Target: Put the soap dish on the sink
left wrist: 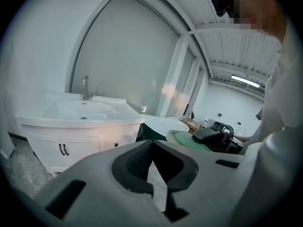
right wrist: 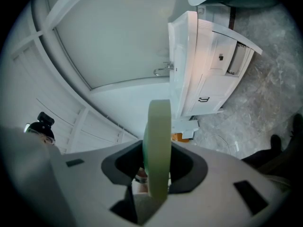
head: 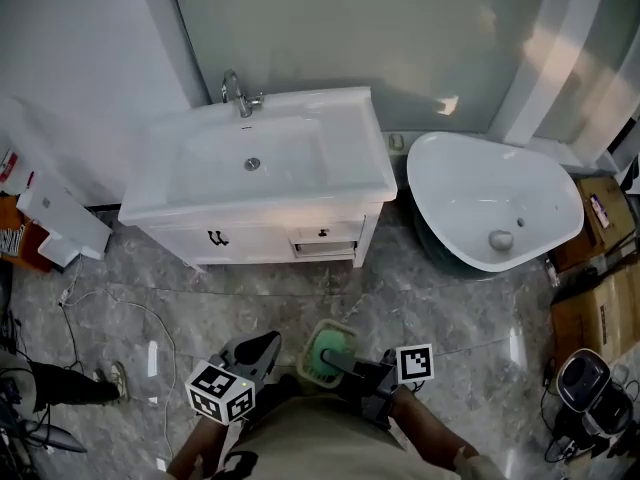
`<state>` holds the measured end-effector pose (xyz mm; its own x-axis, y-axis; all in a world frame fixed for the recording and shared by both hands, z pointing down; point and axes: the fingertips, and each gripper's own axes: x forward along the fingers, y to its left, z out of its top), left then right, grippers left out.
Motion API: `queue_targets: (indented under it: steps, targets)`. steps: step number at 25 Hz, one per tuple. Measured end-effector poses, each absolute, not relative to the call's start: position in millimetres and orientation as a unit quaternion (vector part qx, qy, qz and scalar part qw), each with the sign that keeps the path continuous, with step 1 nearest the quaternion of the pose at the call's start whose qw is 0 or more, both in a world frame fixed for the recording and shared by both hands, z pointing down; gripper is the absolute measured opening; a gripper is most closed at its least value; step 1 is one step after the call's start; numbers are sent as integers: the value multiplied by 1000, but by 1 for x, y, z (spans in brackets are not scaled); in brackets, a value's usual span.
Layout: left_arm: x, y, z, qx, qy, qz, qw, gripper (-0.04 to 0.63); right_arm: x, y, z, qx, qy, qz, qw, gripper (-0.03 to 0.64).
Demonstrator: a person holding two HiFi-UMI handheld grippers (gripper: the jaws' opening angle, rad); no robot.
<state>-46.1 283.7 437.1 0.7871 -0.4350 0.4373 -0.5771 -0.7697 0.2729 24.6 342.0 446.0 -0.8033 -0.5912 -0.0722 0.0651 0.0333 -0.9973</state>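
We have the soap dish (head: 318,358) pinched by its rim in the right tongs (right wrist: 157,168). It sits low in the middle of the head view, well apart from the sink (head: 352,182) that fills the upper centre. In the right gripper view the dish stands edge-on between the pads, so the hold is on a thin wall and looks easy to lose on a fast swing. The left tongs (left wrist: 151,148) are pressed together at the tips with nothing between them. We judge they have no part in this step and should keep clear of the dish.

To carry it well, we would bring the dish up the frame level, hollow facing upward. We would aim for the flat ledge of the sink beside the tap (head: 240,95), or the broad right rim, not the sloping bowl. We would lower it until its base sits flat, and only then spread the tongs, steering wide of the bathtub (head: 432,160) at the right.
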Motion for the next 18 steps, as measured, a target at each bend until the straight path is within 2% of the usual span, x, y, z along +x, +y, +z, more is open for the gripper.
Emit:
queue_targets:
  steps: [3,18]
  targets:
    - [-36,280,434,924,-279,186,183,20,32,338,444,-188,679,-666,246,147]
    - [-30,226,437,922,-270,159,228,20,42,293,438,-217,688,-654,228,149]
